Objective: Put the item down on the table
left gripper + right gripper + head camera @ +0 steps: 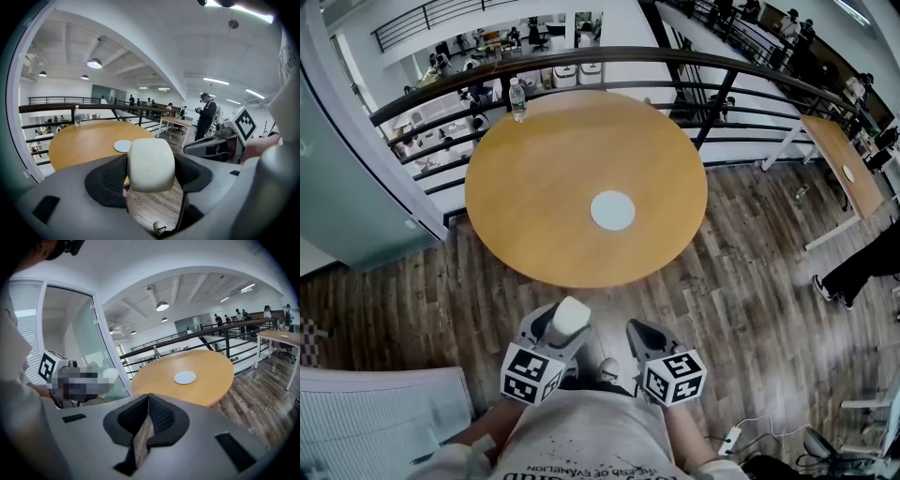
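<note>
A cream-white, rounded block (151, 164) sits between the black pads of my left gripper (565, 323), which is shut on it. In the head view this white block (571, 316) hangs over the wooden floor, just short of the near edge of the round wooden table (534, 187). My right gripper (642, 330) is beside it on the right, level with it. In the right gripper view the right gripper (147, 417) has its pads meeting with nothing between them. Both grippers point toward the table and slightly down.
A flat white disc (612, 210) lies at the table's centre and a water bottle (517, 99) stands at its far left rim. A dark railing (581, 58) curves behind the table. A second table (839, 159) and a person's legs (862, 267) are at the right.
</note>
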A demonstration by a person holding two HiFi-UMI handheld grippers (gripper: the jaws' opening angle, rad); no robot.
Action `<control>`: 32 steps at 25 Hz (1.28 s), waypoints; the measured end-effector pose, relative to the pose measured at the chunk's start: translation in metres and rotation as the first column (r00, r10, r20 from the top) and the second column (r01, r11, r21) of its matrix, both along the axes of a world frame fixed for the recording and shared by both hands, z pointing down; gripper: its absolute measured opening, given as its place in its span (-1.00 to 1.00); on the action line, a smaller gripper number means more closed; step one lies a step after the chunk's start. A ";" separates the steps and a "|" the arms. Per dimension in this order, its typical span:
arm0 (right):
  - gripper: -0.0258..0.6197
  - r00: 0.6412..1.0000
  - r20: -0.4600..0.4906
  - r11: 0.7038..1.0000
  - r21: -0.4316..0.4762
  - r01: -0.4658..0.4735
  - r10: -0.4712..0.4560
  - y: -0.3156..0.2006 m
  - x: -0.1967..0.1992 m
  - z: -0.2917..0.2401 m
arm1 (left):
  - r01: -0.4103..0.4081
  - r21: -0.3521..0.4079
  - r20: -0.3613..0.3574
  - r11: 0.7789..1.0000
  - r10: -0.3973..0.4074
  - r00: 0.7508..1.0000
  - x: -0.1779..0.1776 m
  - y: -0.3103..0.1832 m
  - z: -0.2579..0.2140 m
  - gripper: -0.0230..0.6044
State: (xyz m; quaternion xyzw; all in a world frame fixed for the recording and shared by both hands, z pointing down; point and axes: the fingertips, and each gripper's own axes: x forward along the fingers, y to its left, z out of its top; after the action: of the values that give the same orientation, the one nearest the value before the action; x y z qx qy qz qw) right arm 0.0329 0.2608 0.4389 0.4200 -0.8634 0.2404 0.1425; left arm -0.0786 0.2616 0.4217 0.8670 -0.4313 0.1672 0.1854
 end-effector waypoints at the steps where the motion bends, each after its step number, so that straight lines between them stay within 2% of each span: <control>1: -0.84 1.000 -0.001 1.000 0.000 -0.002 0.002 0.001 0.000 0.000 | -0.002 0.000 -0.001 1.000 0.002 1.000 -0.001 0.001 0.000 0.08; 12: -0.84 0.999 -0.020 0.999 0.005 -0.042 0.042 0.003 -0.016 -0.005 | -0.036 0.014 -0.004 0.999 0.036 0.999 -0.021 0.001 -0.003 0.08; 20: -0.84 0.996 -0.026 0.996 0.028 -0.083 0.084 0.005 -0.043 -0.011 | -0.078 0.038 -0.020 0.996 0.079 0.997 -0.049 0.004 -0.008 0.08; 32: -0.84 0.992 -0.017 0.992 0.014 -0.123 0.123 -0.007 -0.040 0.003 | -0.112 0.039 -0.006 0.993 0.112 0.994 -0.053 -0.009 0.000 0.08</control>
State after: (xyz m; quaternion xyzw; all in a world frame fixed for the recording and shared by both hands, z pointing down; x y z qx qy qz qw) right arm -0.0074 0.2537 0.4417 0.4753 -0.8363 0.2393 0.1322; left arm -0.1320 0.2521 0.4217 0.8940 -0.3843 0.1653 0.1607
